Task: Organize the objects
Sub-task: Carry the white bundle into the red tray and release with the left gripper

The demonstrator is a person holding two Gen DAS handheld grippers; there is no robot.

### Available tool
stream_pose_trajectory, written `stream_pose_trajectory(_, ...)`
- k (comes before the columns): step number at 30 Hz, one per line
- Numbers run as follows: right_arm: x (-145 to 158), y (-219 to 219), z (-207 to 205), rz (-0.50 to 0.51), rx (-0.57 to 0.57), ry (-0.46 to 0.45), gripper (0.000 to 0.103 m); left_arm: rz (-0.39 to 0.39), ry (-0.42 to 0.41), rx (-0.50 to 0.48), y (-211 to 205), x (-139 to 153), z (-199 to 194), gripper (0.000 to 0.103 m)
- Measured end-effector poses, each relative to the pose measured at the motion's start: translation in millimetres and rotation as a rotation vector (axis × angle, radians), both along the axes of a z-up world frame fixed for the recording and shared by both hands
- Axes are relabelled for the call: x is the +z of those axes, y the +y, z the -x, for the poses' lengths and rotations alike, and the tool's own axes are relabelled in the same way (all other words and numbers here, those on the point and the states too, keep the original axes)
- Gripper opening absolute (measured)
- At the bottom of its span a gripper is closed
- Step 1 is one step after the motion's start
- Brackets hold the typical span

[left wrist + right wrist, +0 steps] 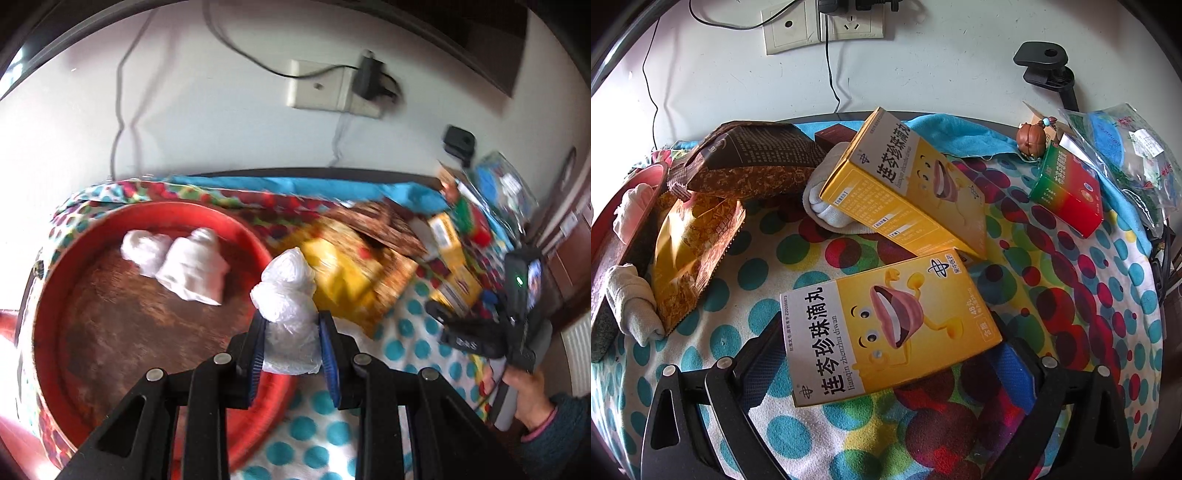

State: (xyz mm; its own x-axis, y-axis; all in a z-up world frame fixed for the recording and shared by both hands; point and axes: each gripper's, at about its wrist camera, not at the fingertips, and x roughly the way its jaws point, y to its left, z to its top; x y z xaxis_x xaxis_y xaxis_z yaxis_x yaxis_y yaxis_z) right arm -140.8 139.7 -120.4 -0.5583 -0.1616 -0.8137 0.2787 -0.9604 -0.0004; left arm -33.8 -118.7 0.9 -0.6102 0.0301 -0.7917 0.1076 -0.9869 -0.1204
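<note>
- Left gripper angles steeply down over the near rim of a red tray, its blue-padded jaws closed on a white bundle in thin plastic, which sticks up out of the grip above the tray's edge.
- Two more white rolled bundles lie inside the tray, touching each other, near its far side.
- Right gripper also tilts steeply down toward the spotted cloth; a yellow medicine box sits between its wide-set fingers, but whether the pads press on the box I cannot tell.
- In the left wrist view, a hand in a dark sleeve with a pink cuff grips the right gripper's handle at the right edge.
- A second yellow box leans on a grey-white sock just behind the first; a green-and-red box lies well apart to the right.
- Two snack packets lie beside the tray on the left.
</note>
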Motion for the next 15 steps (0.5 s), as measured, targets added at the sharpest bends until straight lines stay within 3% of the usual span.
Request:
stream_pose_trajectory(10,-0.9,1.6,5.8,0.000,-0.001,-0.001,0.102,-0.072,-0.015,0.109,-52.1,-15.1,-1.1,0.028)
stream_pose_trajectory(15,-0.8,1.6,6.3,0.000,0.001,-0.001,0.102,-0.049,-0.040,0.156,-65.2,-26.8,0.2,0.028)
